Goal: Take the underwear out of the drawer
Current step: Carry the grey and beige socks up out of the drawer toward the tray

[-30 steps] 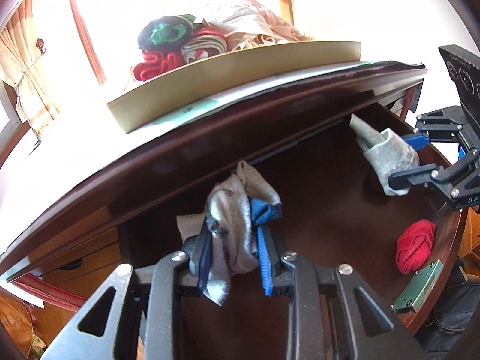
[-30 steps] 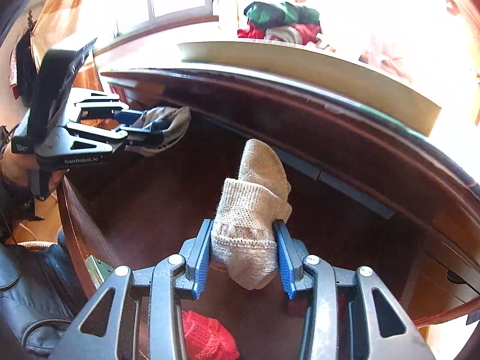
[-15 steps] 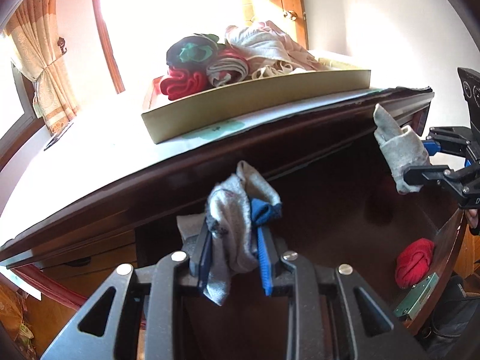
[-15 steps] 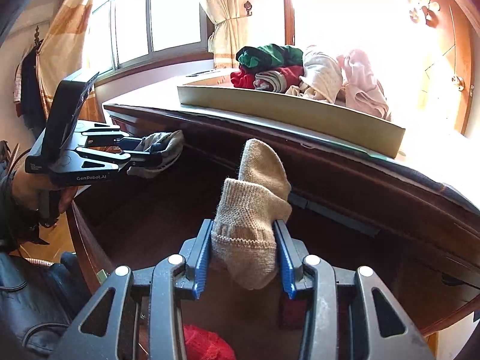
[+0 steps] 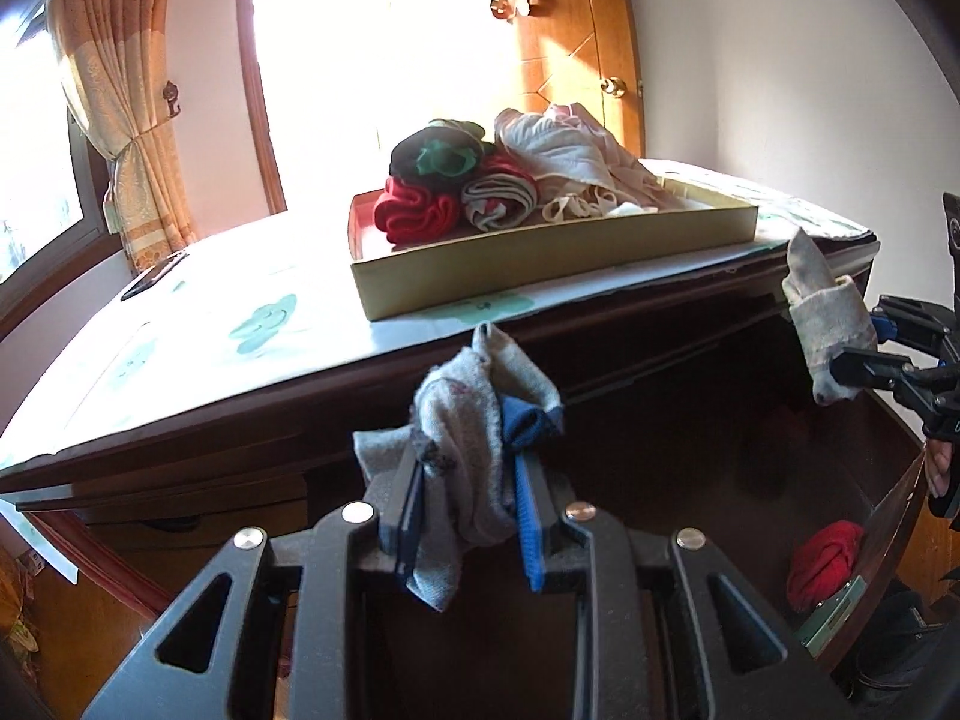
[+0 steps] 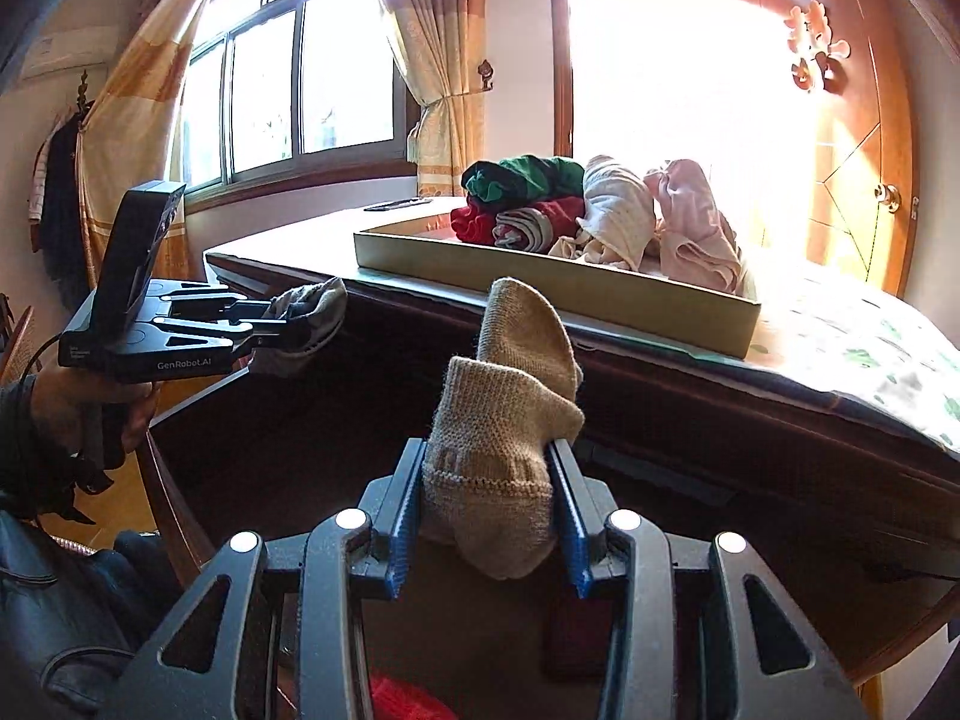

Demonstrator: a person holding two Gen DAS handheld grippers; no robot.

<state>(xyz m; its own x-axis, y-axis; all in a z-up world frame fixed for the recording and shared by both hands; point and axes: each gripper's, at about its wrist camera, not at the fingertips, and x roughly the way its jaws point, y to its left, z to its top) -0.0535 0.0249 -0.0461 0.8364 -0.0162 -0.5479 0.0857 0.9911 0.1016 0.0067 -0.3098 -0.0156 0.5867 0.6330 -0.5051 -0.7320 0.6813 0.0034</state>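
Your left hand-held gripper point(image 5: 468, 516) clamps a grey sock point(image 5: 465, 420); your right hand-held gripper point(image 6: 486, 516) clamps a beige sock point(image 6: 504, 420), both above the open drawer point(image 5: 690, 420).

Both grippers are rising out of the open drawer point(image 5: 888, 480): the left gripper point(image 5: 465, 516), clamped on its grey sock bundle point(image 5: 474, 426), now reaches the level of the dresser top's near edge. The right gripper point(image 6: 489, 510) lifts its beige sock point(image 6: 510, 414) just as high, its toe now level with the tray point(image 6: 540, 276) of rolled clothes on the far side.
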